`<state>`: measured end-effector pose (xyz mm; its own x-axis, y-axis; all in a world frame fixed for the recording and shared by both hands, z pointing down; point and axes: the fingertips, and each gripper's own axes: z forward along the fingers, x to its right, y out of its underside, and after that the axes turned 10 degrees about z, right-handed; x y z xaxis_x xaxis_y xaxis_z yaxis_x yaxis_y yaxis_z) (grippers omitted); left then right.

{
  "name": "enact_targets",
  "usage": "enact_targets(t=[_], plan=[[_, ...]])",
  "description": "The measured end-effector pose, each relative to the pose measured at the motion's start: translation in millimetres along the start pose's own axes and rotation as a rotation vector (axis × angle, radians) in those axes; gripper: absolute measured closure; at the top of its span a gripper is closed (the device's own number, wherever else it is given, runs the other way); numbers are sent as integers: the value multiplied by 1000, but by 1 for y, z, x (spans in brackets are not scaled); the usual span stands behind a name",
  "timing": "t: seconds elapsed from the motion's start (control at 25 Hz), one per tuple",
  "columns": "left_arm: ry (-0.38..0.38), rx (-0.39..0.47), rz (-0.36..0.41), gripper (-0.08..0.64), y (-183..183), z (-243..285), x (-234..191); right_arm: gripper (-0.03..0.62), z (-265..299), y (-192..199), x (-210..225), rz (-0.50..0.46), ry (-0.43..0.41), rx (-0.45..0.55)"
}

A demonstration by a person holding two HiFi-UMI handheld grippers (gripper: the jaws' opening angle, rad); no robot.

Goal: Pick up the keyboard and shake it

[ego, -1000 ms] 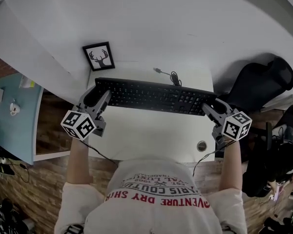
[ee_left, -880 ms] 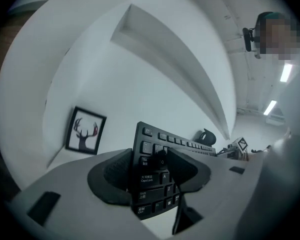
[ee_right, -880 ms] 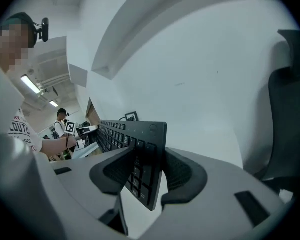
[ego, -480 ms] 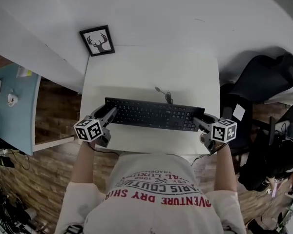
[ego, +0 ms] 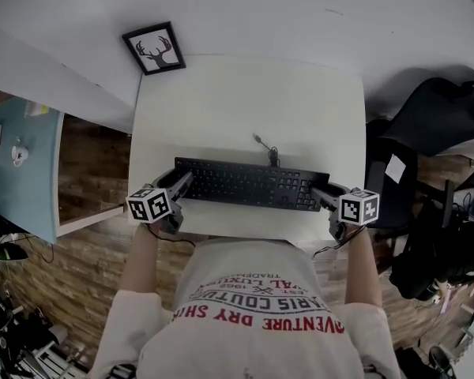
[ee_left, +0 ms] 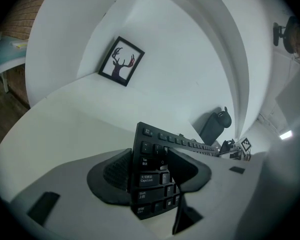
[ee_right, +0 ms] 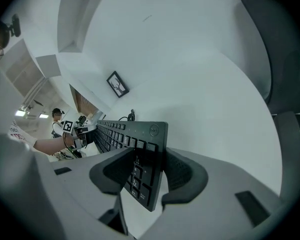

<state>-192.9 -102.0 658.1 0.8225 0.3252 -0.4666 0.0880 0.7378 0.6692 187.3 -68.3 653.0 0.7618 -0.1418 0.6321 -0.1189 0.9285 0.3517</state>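
Note:
A black keyboard [ego: 253, 185] stretches across the near part of the white desk [ego: 245, 101], its cable [ego: 267, 151] trailing off the back edge. My left gripper [ego: 180, 183] is shut on the keyboard's left end [ee_left: 152, 179], one pad on the keys and one underneath. My right gripper [ego: 322, 196] is shut on the right end [ee_right: 145, 176] in the same way. Whether the keyboard rests on the desk or hangs just above it I cannot tell.
A framed deer picture [ego: 152, 48] leans against the wall at the desk's back left corner. A dark office chair [ego: 434, 125] stands to the right. A pale blue table [ego: 20, 164] sits to the left over a wood floor.
Both grippers have come down and toward the person with the keyboard between them. It has gone from the desk's back part, held high, to low over the front edge.

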Motion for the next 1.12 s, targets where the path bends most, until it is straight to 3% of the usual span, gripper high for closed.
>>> enact_targets(t=[0.56, 0.92, 1.12], plan=[[-39, -77, -53, 336, 12, 15, -11, 383, 22, 2, 23, 35, 68, -4], [-44, -115, -73, 336, 13, 16, -13, 364, 21, -3, 20, -61, 186, 33], [-71, -160, 64, 336, 8, 14, -10, 357, 16, -3, 21, -62, 208, 91]])
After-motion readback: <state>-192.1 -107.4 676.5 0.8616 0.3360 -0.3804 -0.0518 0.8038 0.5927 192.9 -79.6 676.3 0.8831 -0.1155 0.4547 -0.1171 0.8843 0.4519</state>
